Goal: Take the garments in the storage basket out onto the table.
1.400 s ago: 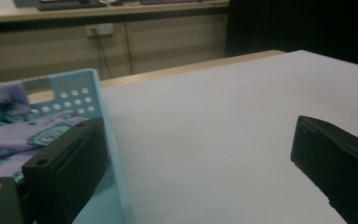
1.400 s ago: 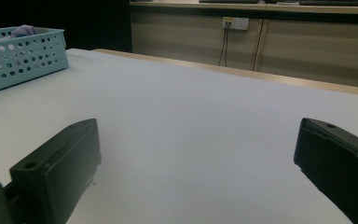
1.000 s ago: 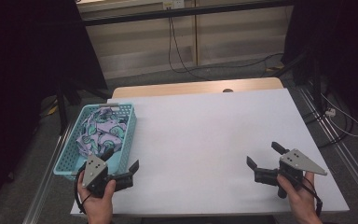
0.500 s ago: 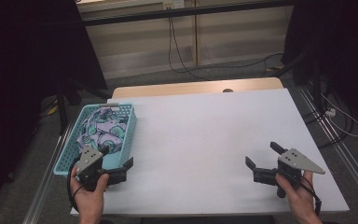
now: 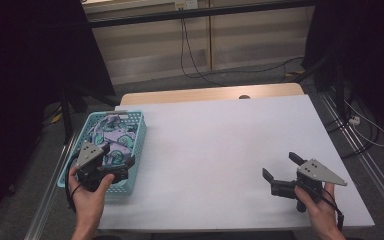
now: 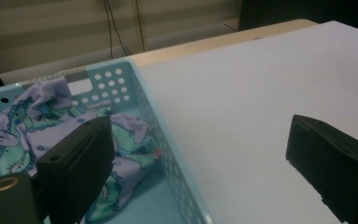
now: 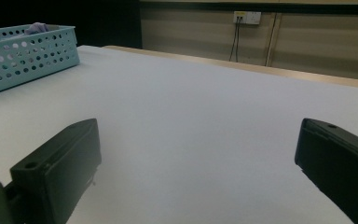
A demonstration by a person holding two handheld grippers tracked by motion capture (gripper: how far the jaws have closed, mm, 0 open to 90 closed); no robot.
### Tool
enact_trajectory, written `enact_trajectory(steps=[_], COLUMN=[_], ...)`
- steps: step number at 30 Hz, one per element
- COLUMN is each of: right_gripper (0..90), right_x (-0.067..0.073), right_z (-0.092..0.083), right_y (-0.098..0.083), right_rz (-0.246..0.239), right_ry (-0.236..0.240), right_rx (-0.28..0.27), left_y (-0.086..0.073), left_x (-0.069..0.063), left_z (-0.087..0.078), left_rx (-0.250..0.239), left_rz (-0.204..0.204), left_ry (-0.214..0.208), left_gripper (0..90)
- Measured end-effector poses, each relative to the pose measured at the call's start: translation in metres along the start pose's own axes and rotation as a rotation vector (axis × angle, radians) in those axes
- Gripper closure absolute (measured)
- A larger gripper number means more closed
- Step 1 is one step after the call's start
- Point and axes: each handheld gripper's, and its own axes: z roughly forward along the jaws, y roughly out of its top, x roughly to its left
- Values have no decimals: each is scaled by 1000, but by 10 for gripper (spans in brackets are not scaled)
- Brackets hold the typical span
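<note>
Over basket (image 5: 137, 131) | left hand-held gripper (image 5: 120, 167) hides cloth (image 5: 114, 138) (partly)

Left gripper (image 5: 116, 169) jaws wide, right gripper (image 5: 280, 169) likewise, both level

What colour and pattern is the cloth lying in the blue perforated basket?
Pale purple cloth with green and teal printed shapes, in the light blue plastic basket; clearest in the left gripper view.

White-topped table (image 5: 220, 145) — teal perforated basket (image 5: 138, 131) at its left edge; patterned cloth (image 5: 111, 142) inside
</note>
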Motion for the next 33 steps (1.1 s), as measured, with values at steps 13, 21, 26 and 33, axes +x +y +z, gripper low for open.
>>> enact_trajectory(steps=[13, 21, 26, 33], right_gripper=[0, 0, 0, 0], right_x=[2, 2, 2, 2], right_z=[-1, -1, -1, -1], right_y=[0, 0, 0, 0], right_rz=[-10, -13, -11, -13], right_ry=[1, 0, 2, -3], right_rx=[-2, 1, 2, 7], left_y=[32, 37, 30, 12], left_x=[39, 71, 85, 103], left_z=[19, 41, 57, 86], left_rx=[88, 201, 242, 299], left_rz=[-48, -106, -121, -128], left_ry=[57, 41, 94, 112], left_gripper=[68, 73, 54, 50])
